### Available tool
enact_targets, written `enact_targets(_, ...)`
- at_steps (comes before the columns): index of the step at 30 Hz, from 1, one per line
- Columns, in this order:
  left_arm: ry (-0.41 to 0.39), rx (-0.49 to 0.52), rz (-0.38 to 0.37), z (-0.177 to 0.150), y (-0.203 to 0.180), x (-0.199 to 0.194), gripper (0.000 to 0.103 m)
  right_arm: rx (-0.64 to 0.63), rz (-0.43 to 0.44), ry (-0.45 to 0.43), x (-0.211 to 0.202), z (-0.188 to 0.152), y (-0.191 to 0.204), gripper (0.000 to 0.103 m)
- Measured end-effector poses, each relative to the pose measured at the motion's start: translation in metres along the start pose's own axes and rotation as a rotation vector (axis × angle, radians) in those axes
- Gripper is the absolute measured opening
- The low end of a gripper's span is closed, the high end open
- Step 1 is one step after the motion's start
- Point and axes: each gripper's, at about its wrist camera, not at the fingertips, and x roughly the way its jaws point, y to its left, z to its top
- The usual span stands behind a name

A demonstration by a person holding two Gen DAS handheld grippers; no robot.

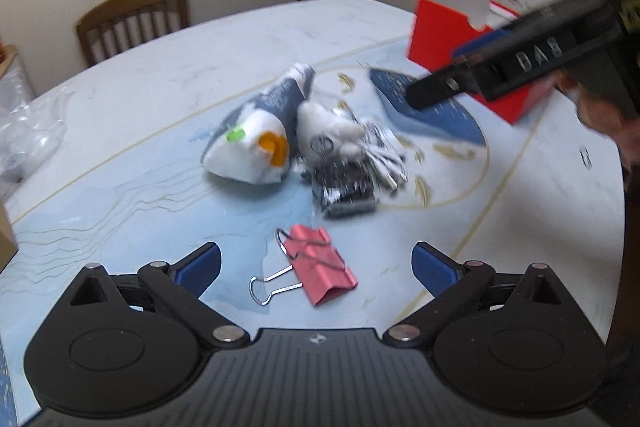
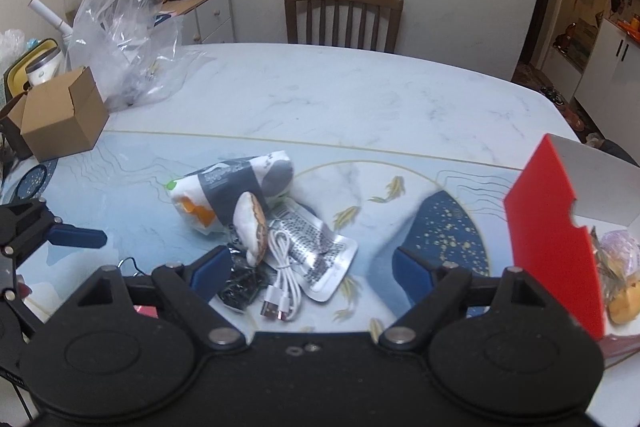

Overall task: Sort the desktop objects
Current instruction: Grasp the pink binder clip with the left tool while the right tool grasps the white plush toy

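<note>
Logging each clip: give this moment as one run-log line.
left gripper: open over pink binder clip | right gripper: open over white USB cable | held: nothing

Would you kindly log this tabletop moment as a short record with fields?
surface: pale marble-patterned table
left gripper: open, empty, jaws either side of pink metal binder clip
right gripper: open, empty, above pile
pile: white and grey snack packet, coiled white USB cable, silver foil pouch
container: red open cardboard box, right side, holding wrapped items
</note>
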Motion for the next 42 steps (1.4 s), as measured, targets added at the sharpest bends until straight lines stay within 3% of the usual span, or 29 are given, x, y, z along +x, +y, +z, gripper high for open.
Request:
enact_targets(16,0.026,0.218,-0.119,-0.003,0.016,0.027,0.102,-0.021,-0.017,0.058,0.038,0.013,0.022,0.080)
enact_targets(22,0.037,0.226,-0.139,-0.002,0.021,0.035,0.100,-0.033,-0.018,0.086,0.049,0.015,0.028,0.073)
enact_targets(27,0.034,0.214,-0.148,-0.001,0.026,0.036,0.084,-0.041,-0.015,0.093,0.056,0.018,0.033,0.068)
enact_targets(42,0.036,0.182,-0.164,-0.005,0.018,0.038,0.051,-0.038,-0.009,0.129,0.078,0.023,0.041,0.053)
